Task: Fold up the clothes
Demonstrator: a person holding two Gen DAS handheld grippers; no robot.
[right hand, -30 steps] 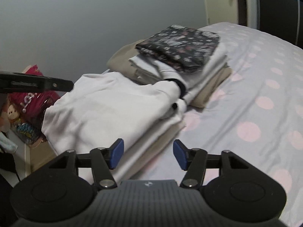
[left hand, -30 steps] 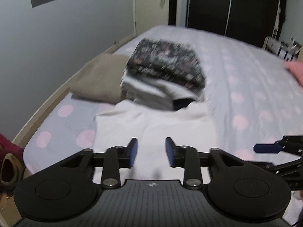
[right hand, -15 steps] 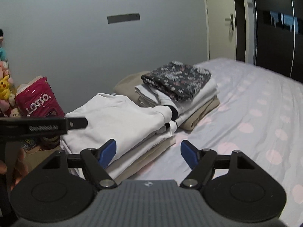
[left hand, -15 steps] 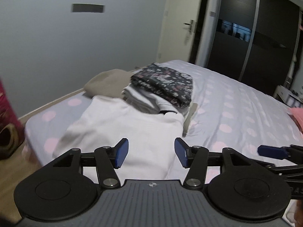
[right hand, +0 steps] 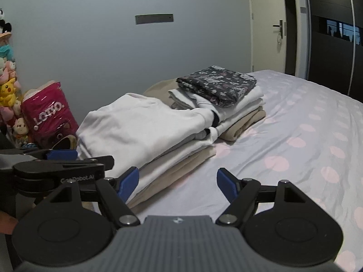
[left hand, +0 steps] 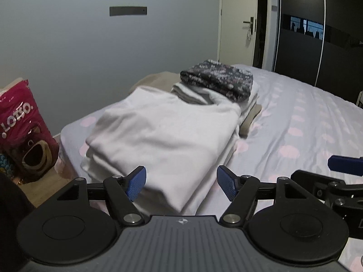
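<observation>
On the bed (left hand: 306,117), folded white garment (left hand: 163,131) farther off, both tongs (left (left hand: 181,183), right (right hand: 178,181)) released, freshly widened.

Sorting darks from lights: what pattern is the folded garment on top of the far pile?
The top garment is dark with a small pale floral print, clearest in the right wrist view.

Left wrist view: looked forward and down past its own fingers, close above the folded white garment (left hand: 163,133).
Right wrist view: faced the bed (right hand: 295,136) from alongside.
Shared: both clothes stacks, wall.

Pink Lotso bag (right hand: 51,115) beside plush toys (right hand: 8,86).
</observation>
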